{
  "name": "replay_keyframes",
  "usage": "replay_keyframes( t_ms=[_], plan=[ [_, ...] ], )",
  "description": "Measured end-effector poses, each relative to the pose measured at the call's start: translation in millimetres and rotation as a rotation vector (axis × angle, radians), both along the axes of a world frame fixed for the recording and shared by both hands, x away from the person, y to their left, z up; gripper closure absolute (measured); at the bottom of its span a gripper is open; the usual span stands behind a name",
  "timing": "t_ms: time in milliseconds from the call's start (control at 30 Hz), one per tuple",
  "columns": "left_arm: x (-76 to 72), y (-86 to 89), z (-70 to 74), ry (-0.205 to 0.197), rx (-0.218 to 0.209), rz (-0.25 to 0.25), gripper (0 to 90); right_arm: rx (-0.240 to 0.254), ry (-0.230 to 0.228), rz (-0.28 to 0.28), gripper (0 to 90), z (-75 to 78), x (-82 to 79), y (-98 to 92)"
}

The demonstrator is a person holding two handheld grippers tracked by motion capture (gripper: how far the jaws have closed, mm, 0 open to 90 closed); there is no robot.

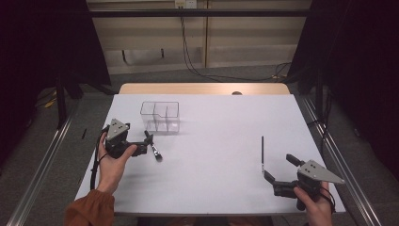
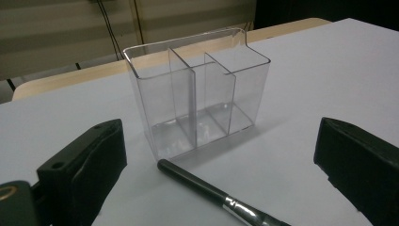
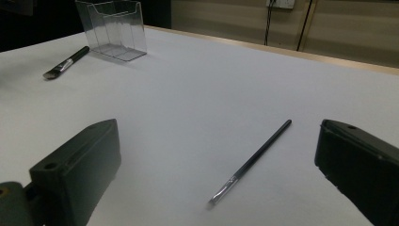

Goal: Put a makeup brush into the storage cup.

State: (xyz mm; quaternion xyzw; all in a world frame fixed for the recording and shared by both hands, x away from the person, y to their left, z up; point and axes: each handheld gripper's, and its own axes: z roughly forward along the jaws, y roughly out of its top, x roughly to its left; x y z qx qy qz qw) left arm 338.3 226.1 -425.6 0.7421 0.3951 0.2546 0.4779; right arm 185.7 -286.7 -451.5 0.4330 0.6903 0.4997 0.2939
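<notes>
Brushes lie flat on the white table (image 1: 211, 155), the thick brush (image 2: 211, 193) just near the clear box (image 2: 197, 99) between the wide-open left gripper (image 2: 211, 165), the thin brush (image 3: 251, 162) between the wide-open right gripper (image 3: 216, 174), and a low, flat brush could slip out or bump the box over.

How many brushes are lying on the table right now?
2. A thick brush lies just in front of the clear organizer, near the left hand-held gripper. A thin brush lies near the right hand-held gripper.

clear organizer (image 1: 160, 116), black brush (image 1: 154, 146) with silver ferrule, white table (image 1: 221, 141).
</notes>
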Motion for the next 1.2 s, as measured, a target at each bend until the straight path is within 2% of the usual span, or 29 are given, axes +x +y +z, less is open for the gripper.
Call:
replay_keyframes(
  t_ms=[133, 233, 333, 467, 500, 567, 667, 800, 900, 1033, 1200],
  plan=[
    [4.6, 0.2, 1.4, -0.002, -0.009, 0.012, 2.9, 0.005, 0.002, -0.002, 0.8, -0.4, 0.3, -0.5],
    [5.2, 0.3, 0.1, 0.020, 0.016, 0.016, 2.9, 0.004, 0.002, -0.002, 0.8, -0.3, 0.2, -0.3],
    [5.1, 0.7, 0.3, 0.026, 0.016, 0.007, 2.9, 0.003, 0.006, -0.005, 0.8, -0.6, 0.5, -0.5],
    [8.4, 0.1, -0.9, 0.065, 0.018, 0.007, 2.9, 0.000, 0.007, -0.002, 0.8, -0.5, 0.4, -0.3],
    [9.7, -0.5, -1.3, 0.077, 0.034, 0.005, 2.9, 0.001, 0.007, -0.002, 0.8, -0.5, 0.4, -0.1],
    [11.9, -2.2, -1.8, 0.103, 0.063, 0.007, 2.9, -0.001, 0.008, -0.001, 0.8, -0.7, 0.6, 0.0],
    [14.5, -3.7, -0.2, 0.164, 0.062, -0.004, 4.2, 0.002, 0.010, 0.001, 0.7, -0.6, 0.5, -0.1],
    [17.8, -5.7, 3.4, 0.217, 0.069, 0.021, 5.1, 0.000, 0.017, 0.008, 0.6, -1.1, 0.7, 0.5],
    [21.8, -7.8, 5.6, 0.285, 0.104, 0.026, 5.1, -0.001, 0.019, 0.011, 0.6, -1.2, 0.7, 0.8],
    [27.1, -11.3, 7.4, 0.353, 0.138, 0.054, 5.9, -0.002, 0.020, 0.012, 0.6, -1.2, 0.7, 0.9],
    [33.8, -17.3, 7.7, 0.427, 0.195, 0.057, 5.9, -0.004, 0.028, 0.022, 0.4, -1.9, 1.2, 1.3]
  ],
)
